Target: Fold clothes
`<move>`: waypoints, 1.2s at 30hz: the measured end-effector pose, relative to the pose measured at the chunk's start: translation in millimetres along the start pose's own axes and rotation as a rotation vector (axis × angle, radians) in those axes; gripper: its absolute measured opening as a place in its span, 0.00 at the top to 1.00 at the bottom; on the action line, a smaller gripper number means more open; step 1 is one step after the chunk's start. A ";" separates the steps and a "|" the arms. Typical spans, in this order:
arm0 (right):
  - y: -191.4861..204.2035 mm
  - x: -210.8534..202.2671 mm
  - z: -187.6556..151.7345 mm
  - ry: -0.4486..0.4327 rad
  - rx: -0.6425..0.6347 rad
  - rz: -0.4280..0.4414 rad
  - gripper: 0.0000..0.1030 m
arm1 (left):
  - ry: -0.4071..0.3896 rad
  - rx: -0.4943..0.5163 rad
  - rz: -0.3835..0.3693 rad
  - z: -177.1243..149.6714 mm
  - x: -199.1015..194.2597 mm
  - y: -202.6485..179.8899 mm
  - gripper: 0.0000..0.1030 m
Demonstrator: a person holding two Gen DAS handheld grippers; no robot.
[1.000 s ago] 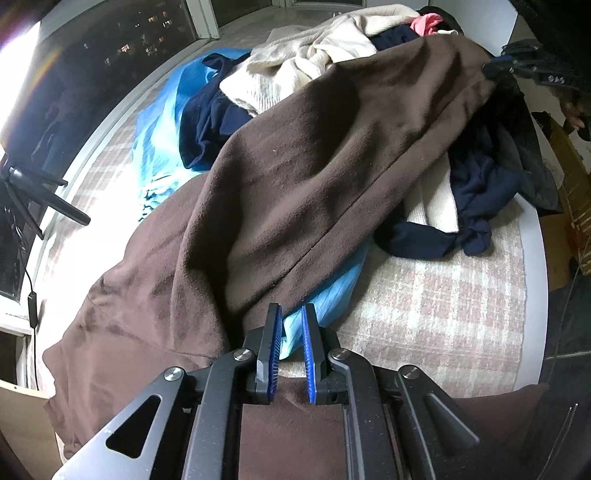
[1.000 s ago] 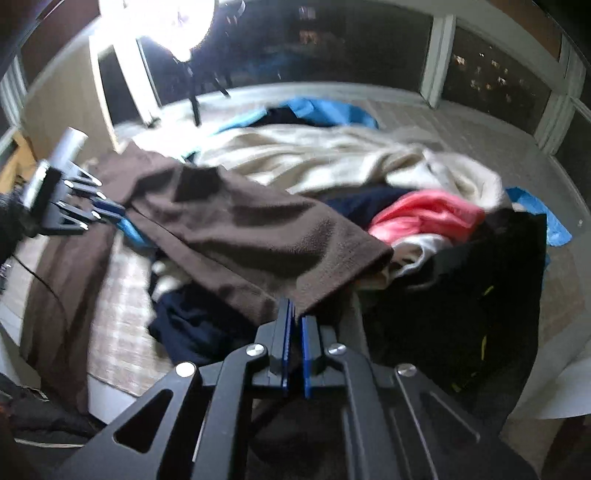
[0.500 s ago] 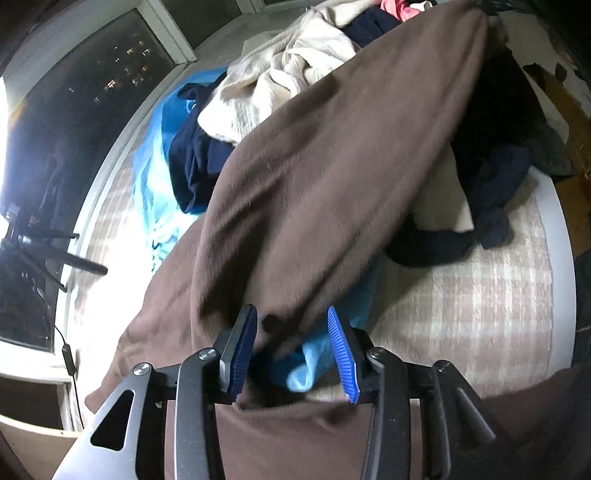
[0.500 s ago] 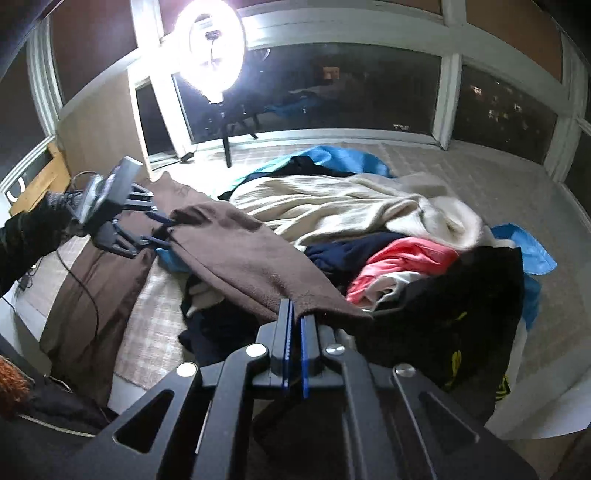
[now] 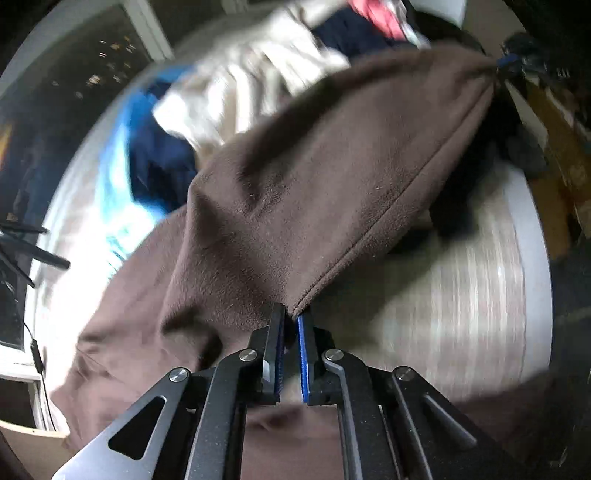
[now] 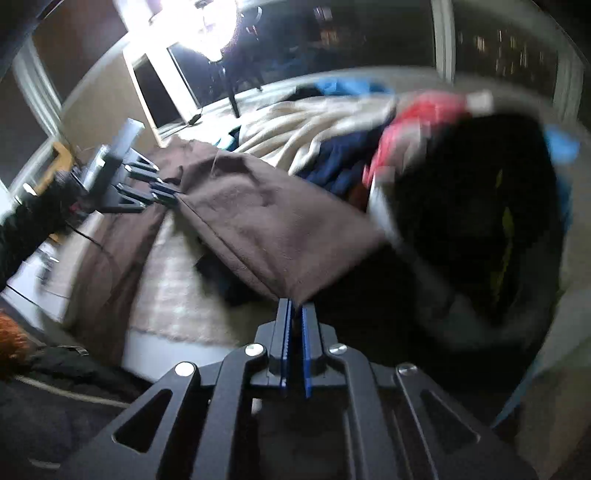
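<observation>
The left gripper (image 5: 291, 319) has just been closing, and its blue pads now pinch a hemmed corner of the brown garment (image 5: 314, 192) at about 6 o'clock in the left wrist view. From that corner the brown cloth runs taut up toward 1 o'clock, where the right gripper (image 5: 506, 63) pinches its far end; a seamed edge runs along the cloth's right side. The rest of the brown garment sags down to 8 o'clock and lies over the checked bed cover (image 5: 461, 295), which shows bare at 3 to 4 o'clock. Behind the stretched cloth, from 10 to 12 o'clock, sits a blurred heap: a bright blue piece (image 5: 118, 192), a navy piece (image 5: 159, 166), a cream piece (image 5: 240, 85) and a pink piece (image 5: 373, 14) at the top edge. In the right wrist view the right gripper (image 6: 294, 308) is clamped narrow on the other corner of the brown garment (image 6: 266, 221), just at 6 o'clock, and the cloth stretches away toward 9 to 10 o'clock, where the left gripper (image 6: 168, 192), held by a hand in a dark sleeve (image 6: 33, 218), bites its opposite end. Under the raised cloth the bed cover (image 6: 173, 295) is visible at 8 o'clock. The cream piece (image 6: 295, 125) lies at 12 o'clock, the navy piece (image 6: 340, 158) beside it, the pink piece (image 6: 413, 125) at 1 o'clock, and a black garment (image 6: 480, 221) fills 2 to 4 o'clock. A ring lamp (image 6: 207, 26) glares at 11 o'clock before dark windows (image 6: 498, 48).
</observation>
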State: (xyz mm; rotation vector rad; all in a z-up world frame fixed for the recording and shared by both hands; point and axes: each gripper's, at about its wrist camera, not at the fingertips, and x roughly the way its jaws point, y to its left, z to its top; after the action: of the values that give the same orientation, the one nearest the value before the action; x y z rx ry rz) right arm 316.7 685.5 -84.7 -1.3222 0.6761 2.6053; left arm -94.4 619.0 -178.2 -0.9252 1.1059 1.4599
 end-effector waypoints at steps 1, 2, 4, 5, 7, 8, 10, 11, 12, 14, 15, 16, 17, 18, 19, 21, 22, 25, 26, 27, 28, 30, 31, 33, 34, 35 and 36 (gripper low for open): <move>-8.3 -6.1 0.3 -0.022 0.049 0.030 0.92 | 0.014 0.002 -0.005 -2.0 2.3 -1.2 0.91; -16.1 -11.5 2.6 -0.046 0.093 0.041 0.88 | 0.010 -0.007 -0.003 -1.1 1.7 -0.1 0.87; -30.4 -21.4 12.7 -0.098 0.155 0.055 0.81 | -0.008 -0.036 -0.009 3.1 -2.2 4.7 0.87; -33.9 -23.0 19.0 -0.114 0.160 0.049 0.80 | -0.016 -0.046 -0.011 5.7 -4.1 6.9 0.87; -35.6 -18.3 35.2 -0.126 0.116 0.020 0.74 | -0.024 -0.051 -0.010 10.8 -6.5 9.7 0.86; -35.6 -12.6 43.5 -0.120 0.086 0.005 0.69 | -0.023 -0.050 -0.007 12.8 -7.2 10.2 0.86; -35.6 2.8 58.4 -0.082 0.038 -0.014 0.66 | -0.012 -0.038 0.002 15.4 -6.9 9.0 0.86; -35.9 10.2 63.7 -0.058 0.018 -0.016 0.66 | -0.010 -0.035 0.004 16.2 -7.7 8.7 0.86; -36.8 17.9 66.6 -0.035 -0.002 -0.015 0.66 | -0.014 -0.039 0.002 16.3 -9.7 8.9 0.83; -38.7 33.2 69.1 0.010 -0.035 -0.009 0.66 | -0.025 -0.058 -0.008 15.2 -14.4 11.1 0.81; -39.7 40.5 68.9 0.034 -0.043 -0.014 0.66 | -0.029 -0.071 -0.010 13.6 -16.8 12.9 0.81; -41.4 47.2 68.4 0.058 -0.045 -0.015 0.66 | -0.030 -0.084 -0.006 11.1 -19.2 14.9 0.81; -41.4 49.7 67.1 0.069 -0.048 -0.009 0.66 | -0.030 -0.098 0.001 8.4 -21.5 17.5 0.81; -39.5 49.3 65.1 0.074 -0.057 -0.001 0.67 | -0.029 -0.114 0.010 5.7 -23.5 20.8 0.81; -37.7 48.9 63.1 0.079 -0.065 0.006 0.80 | -0.033 -0.136 0.018 2.4 -26.2 25.1 0.81; -32.7 44.0 60.2 0.076 -0.081 0.017 0.92 | -0.055 -0.196 0.026 -5.6 -33.3 36.4 0.81; -28.1 34.8 60.8 0.054 -0.086 0.016 0.92 | -0.062 -0.227 0.033 -9.1 -35.8 43.0 0.80; -15.0 6.8 62.9 -0.017 -0.103 0.006 0.92 | -0.074 -0.312 0.067 -25.2 -41.5 58.6 0.79; -12.0 -3.1 64.5 -0.050 -0.109 -0.008 0.93 | -0.078 -0.329 0.080 -45.8 -48.5 47.8 0.79; -8.9 -13.0 66.1 -0.084 -0.116 -0.022 0.93 | -0.082 -0.346 0.093 -66.3 -55.5 37.0 0.79; -5.9 -23.0 67.6 -0.117 -0.122 -0.035 0.93 | -0.085 -0.362 0.106 -86.9 -62.4 26.3 0.79; 0.2 -42.8 70.8 -0.184 -0.135 -0.063 0.93 | -0.100 -0.395 0.106 -100.0 -67.1 6.5 0.80; -2.1 -43.2 70.2 -0.187 -0.130 -0.090 0.93 | -0.106 -0.398 0.102 -104.6 -62.6 10.3 0.80; -18.9 -21.0 65.0 -0.125 -0.091 -0.161 0.93 | -0.116 -0.394 0.102 -110.4 -51.5 1.4 0.80; -26.4 -8.6 64.1 -0.105 -0.071 -0.175 0.93 | -0.121 -0.393 0.099 -110.4 -50.5 -1.3 0.80; -32.3 -0.7 64.9 -0.094 -0.053 -0.178 0.93 | -0.129 -0.392 0.090 -107.2 -54.6 -2.5 0.79; -36.3 1.9 67.6 -0.095 -0.038 -0.170 0.93 | -0.130 -0.387 0.081 -104.4 -54.1 -4.1 0.75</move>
State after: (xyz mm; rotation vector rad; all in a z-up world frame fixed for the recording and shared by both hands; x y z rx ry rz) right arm 277.8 748.2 -63.5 -1.2003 0.4803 2.5366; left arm -82.3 504.0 -156.6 -1.0419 0.7851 1.8135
